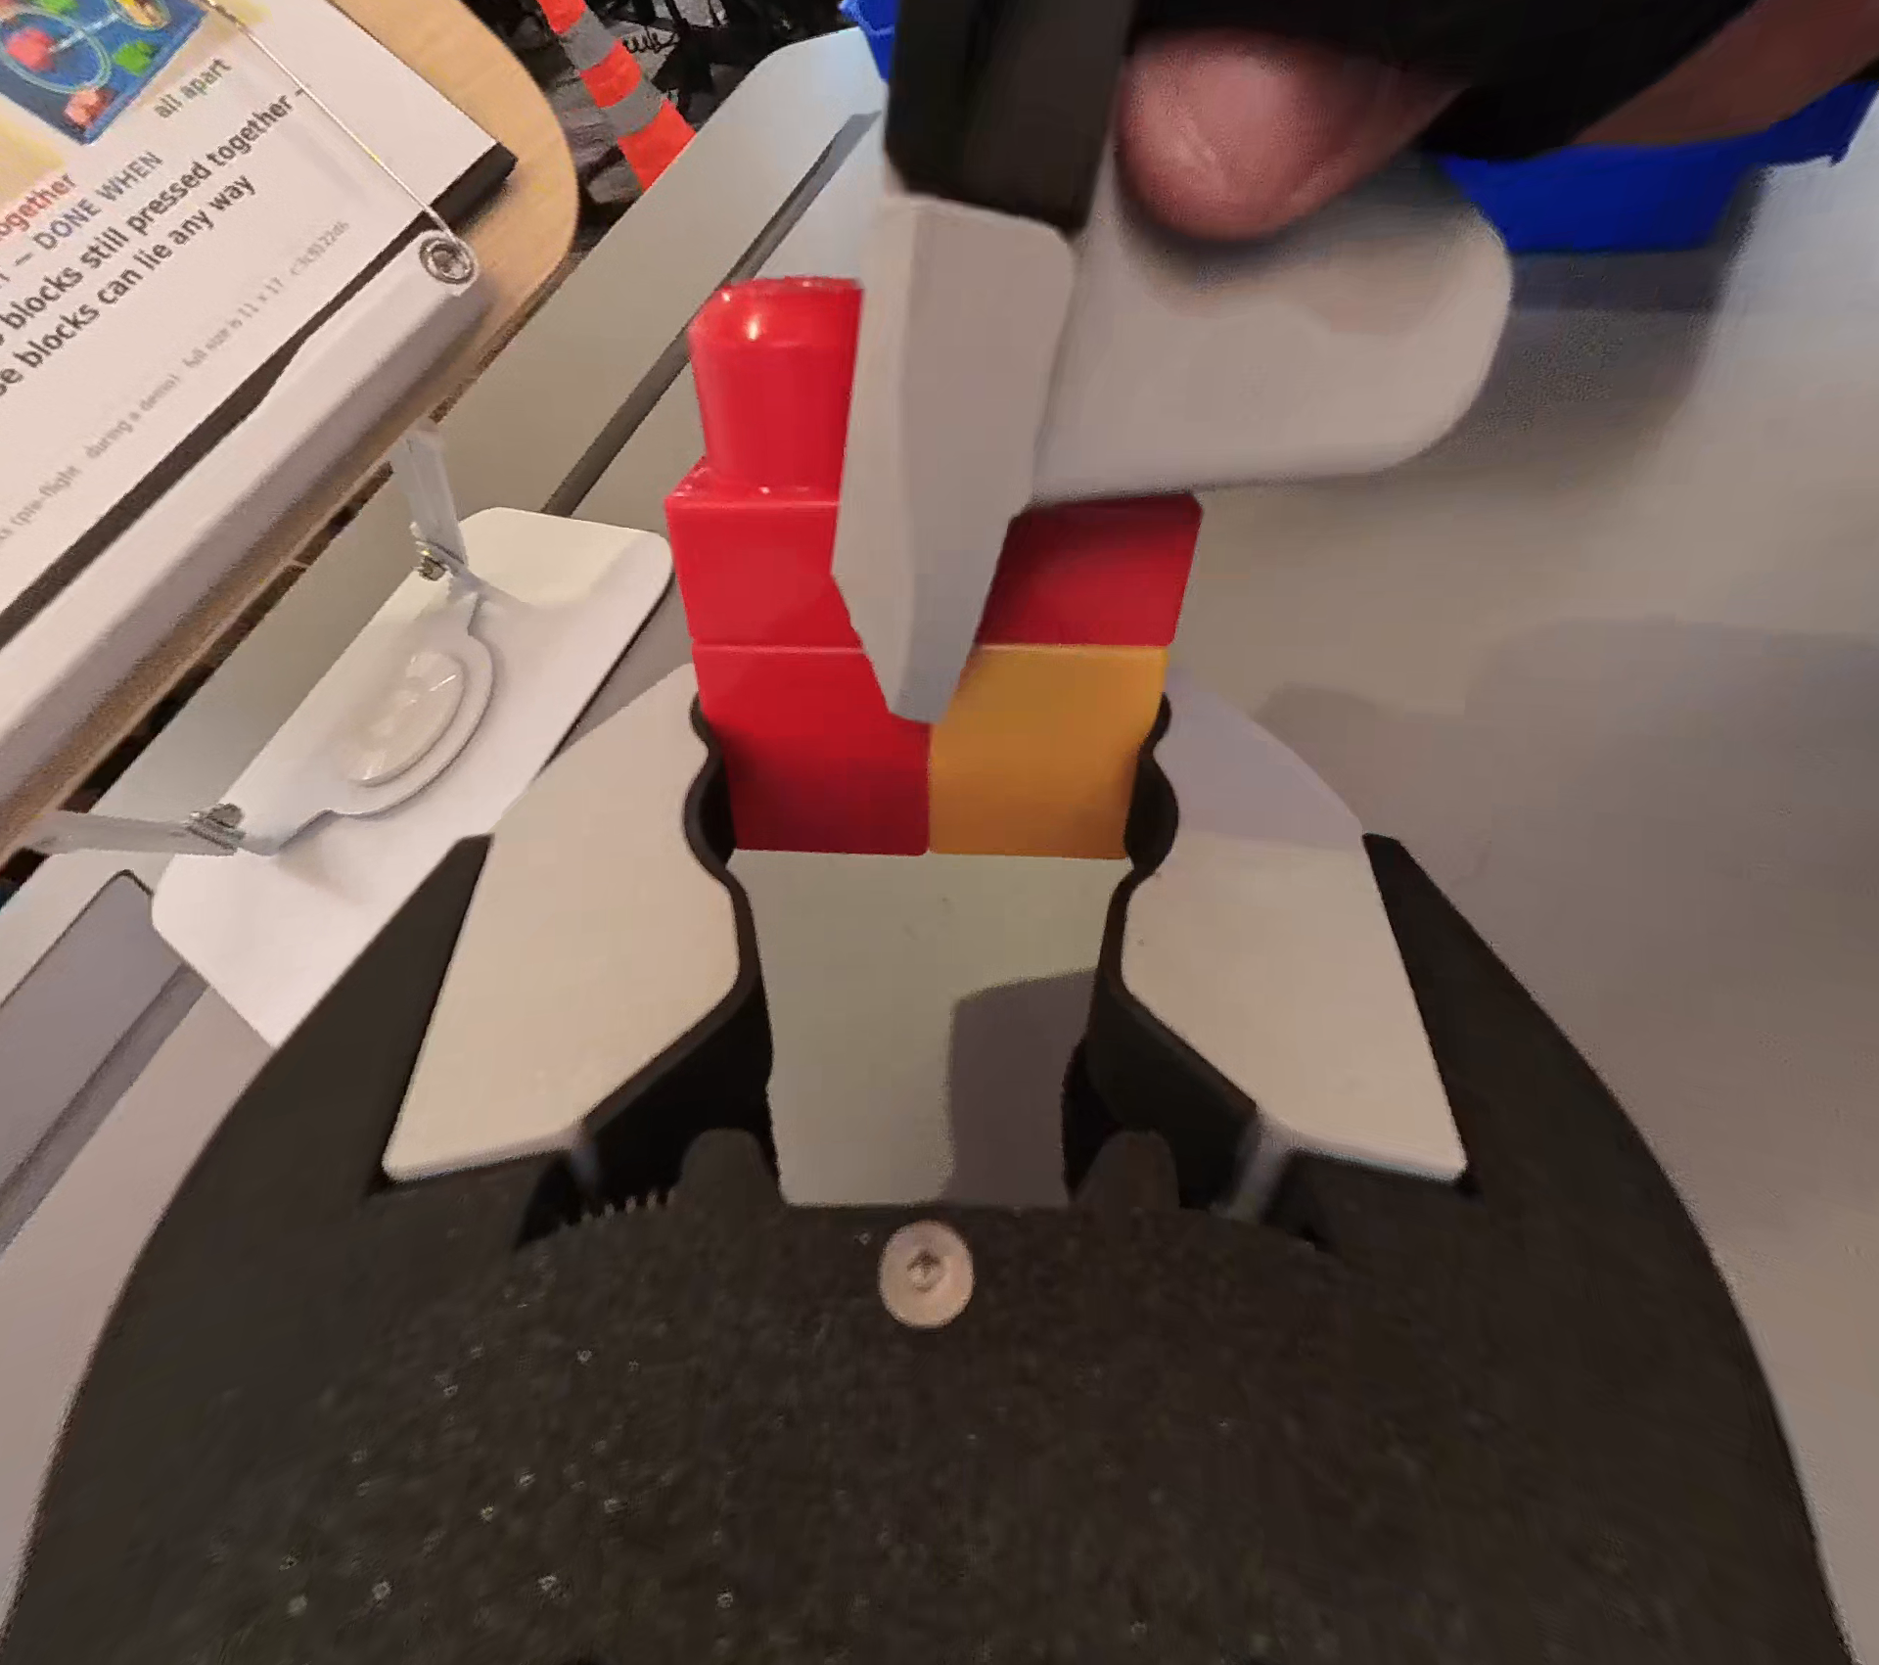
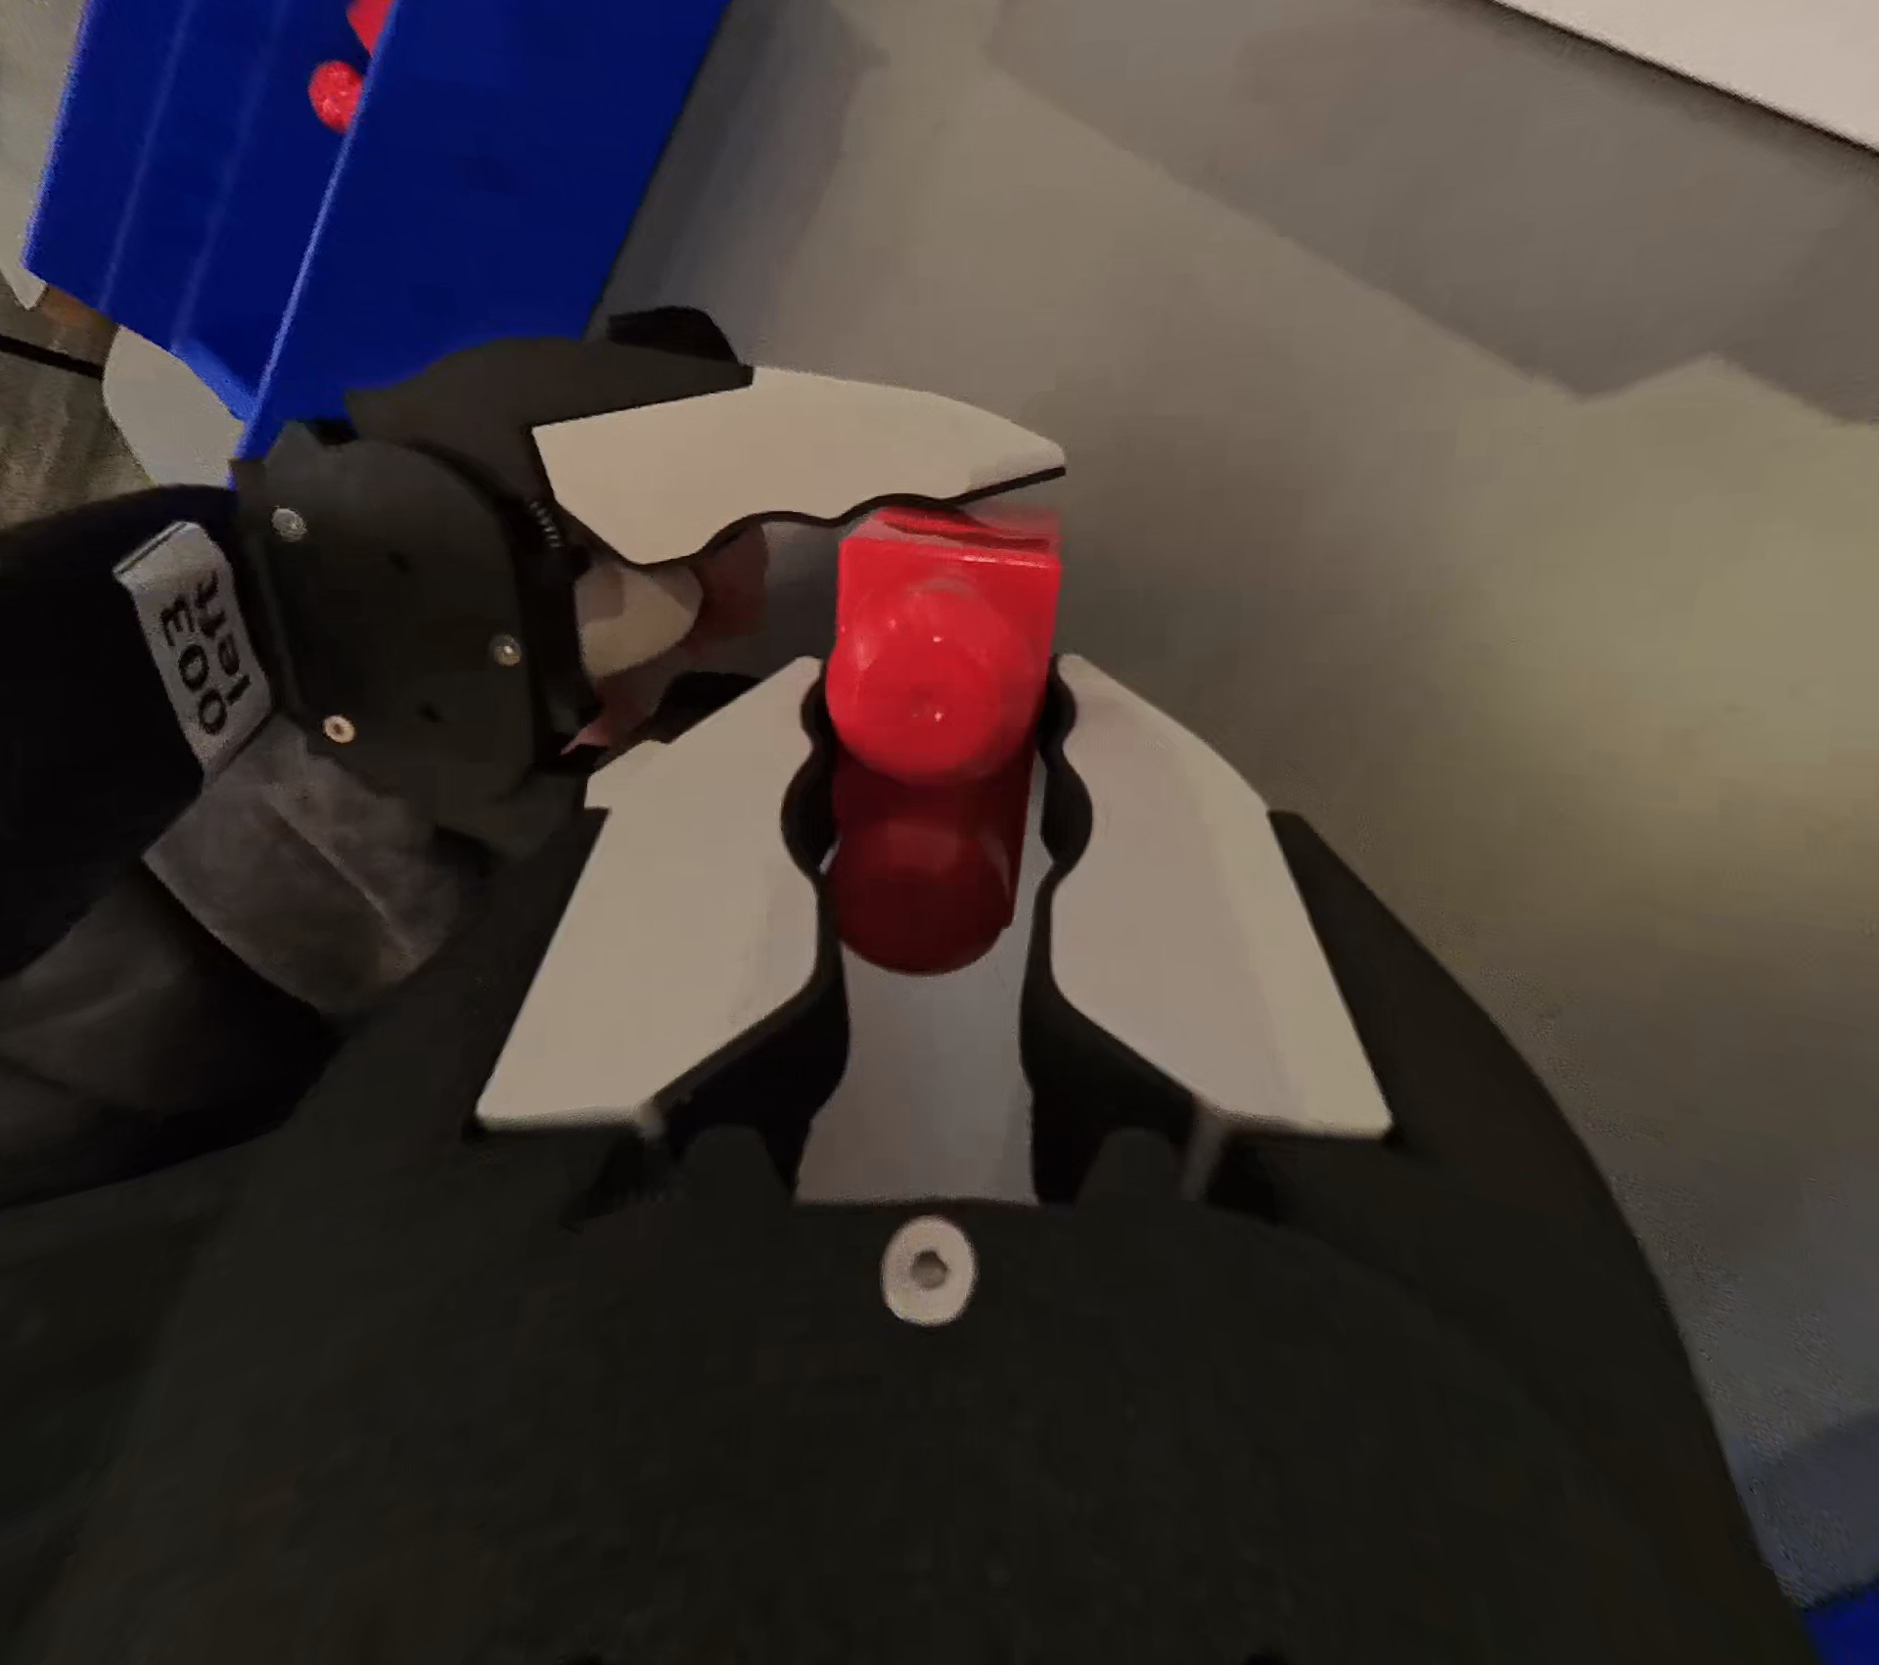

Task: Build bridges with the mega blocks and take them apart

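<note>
Two claws are on one small stack. My left claw (image 1: pixel 930 777) is clamped across the bottom row, a red base block (image 1: pixel 824 752) and an orange block (image 1: pixel 1037 752) side by side on the worktop (image 1: pixel 1525 701). My right claw (image 2: pixel 930 737) comes from above, closed on the top red block (image 2: pixel 941 701), whose long axis runs along its fingers. I judge a straight pull upward separates them.

Left gripper (image 1: pixel 930 787) fingers clamped level on block pair; right gripper (image 2: pixel 930 731) clamped from above.
</note>
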A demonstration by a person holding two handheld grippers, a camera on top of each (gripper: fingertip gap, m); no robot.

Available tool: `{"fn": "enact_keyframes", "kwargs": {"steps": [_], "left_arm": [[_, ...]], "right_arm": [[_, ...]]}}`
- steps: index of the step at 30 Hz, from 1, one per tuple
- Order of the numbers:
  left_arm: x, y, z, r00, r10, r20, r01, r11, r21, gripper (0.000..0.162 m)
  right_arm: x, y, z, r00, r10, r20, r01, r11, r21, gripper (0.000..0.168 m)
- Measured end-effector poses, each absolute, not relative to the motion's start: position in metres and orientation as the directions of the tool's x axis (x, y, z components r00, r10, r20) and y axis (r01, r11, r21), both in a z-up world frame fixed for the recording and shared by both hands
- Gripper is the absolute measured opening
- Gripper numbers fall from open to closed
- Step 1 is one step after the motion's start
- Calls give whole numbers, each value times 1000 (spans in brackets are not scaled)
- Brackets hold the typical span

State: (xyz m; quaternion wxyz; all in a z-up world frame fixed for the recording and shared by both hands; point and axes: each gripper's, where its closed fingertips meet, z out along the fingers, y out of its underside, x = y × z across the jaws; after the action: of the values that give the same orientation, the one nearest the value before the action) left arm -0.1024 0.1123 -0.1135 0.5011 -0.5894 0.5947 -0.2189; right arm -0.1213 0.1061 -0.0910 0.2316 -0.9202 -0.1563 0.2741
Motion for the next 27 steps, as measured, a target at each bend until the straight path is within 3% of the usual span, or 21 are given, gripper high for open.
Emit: {"fn": "enact_keyframes", "kwargs": {"steps": [5,10,15,18,22,27], "left_arm": [[-100,103,-112,184,-945,-270,-458,160,-874,79],[-104,109,-102,192,-978,-80,-357,6,-934,82],[-108,119,-94,190,-973,127,-237,-171,-956,83],[-110,123,-93,179,-959,222,-197,-256,-946,81],[-110,126,-96,170,-943,287,-182,-316,-931,79],[-107,122,-102,148,-939,309,-204,-335,-920,77]], "right_arm": [[-106,100,-77,823,431,-370,169,-808,-565,38],[-58,76,-18,840,427,-334,75,-702,-708,37],[30,22,44,931,327,-161,61,-576,-815,37],[88,-10,45,973,206,-108,47,-629,-776,38],[151,-27,2,998,30,-54,-13,-755,-656,37],[174,-8,-62,999,40,-23,23,-861,-508,37]]}}
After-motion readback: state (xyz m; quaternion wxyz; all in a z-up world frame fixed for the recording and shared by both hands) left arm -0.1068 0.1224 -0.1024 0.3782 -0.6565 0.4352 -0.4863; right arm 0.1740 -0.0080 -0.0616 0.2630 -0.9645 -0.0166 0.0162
